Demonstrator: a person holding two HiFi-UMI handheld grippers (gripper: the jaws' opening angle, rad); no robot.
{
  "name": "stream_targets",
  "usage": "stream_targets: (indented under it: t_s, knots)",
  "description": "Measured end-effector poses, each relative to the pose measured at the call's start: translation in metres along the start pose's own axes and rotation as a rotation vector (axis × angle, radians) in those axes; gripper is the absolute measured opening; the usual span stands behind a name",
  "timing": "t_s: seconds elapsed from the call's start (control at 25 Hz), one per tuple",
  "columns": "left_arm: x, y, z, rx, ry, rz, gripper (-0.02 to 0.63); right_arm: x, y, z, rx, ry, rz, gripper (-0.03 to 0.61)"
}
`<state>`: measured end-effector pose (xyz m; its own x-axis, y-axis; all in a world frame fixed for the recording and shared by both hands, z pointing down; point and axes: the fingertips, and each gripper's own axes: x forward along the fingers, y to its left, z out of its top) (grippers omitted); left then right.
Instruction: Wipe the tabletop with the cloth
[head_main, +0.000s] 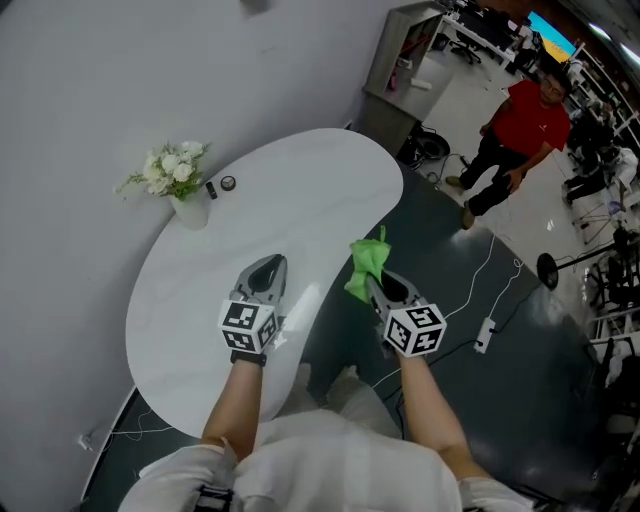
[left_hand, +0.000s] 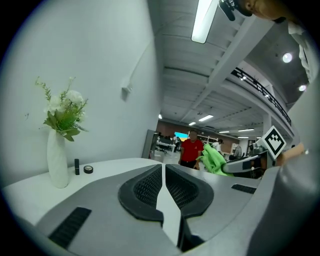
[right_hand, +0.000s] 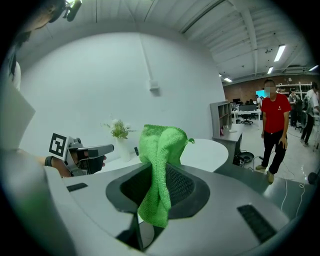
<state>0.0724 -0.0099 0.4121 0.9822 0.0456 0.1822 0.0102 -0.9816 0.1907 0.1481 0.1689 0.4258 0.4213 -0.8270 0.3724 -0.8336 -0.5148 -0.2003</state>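
Right tongs (head_main: 374, 281) pinch nubby green cloth (head_main: 365, 264); left tongs (head_main: 267, 264), nearly touching, hover over glossy white tabletop (head_main: 310, 190).

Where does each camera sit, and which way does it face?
Head view: on the person's head, facing steeply down at the white table; forearms, left tool and right tool show.
Left gripper view: on the left tool, facing along its shut jaws toward the office; right tool at right.
Right gripper view: on the right tool, facing past the green cloth in its jaws toward the wall; left tool at left.
Shared: flower vase and bystander in red, in all three.
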Motion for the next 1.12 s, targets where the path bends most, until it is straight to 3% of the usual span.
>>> stream_targets:
  t_s: [0.2, 0.36, 0.56, 0.72, 0.92, 1.12]
  knots:
    - [0.007, 0.011, -0.004, -0.006, 0.020, 0.116, 0.029, 0.029, -0.023, 0.008, -0.011, 0.007, 0.105, 0.072]
    - [0.008, 0.014, -0.001, 0.019, 0.049, 0.261, 0.029, 0.048, -0.047, 0.012, -0.040, 0.039, 0.220, 0.072]
    - [0.018, 0.000, 0.007, 0.032, 0.047, 0.417, 0.029, 0.065, -0.089, 0.026, -0.095, 0.083, 0.350, 0.072]
    - [0.034, -0.018, 0.010, 0.023, 0.031, 0.497, 0.029, 0.083, -0.107, 0.030, -0.156, 0.136, 0.446, 0.072]
    - [0.046, -0.025, 0.001, 0.005, 0.044, 0.553, 0.030, 0.113, -0.102, 0.030, -0.207, 0.188, 0.553, 0.072]
    - [0.045, 0.011, -0.007, -0.024, 0.054, 0.623, 0.030, 0.165, -0.068, 0.032, -0.281, 0.235, 0.656, 0.072]
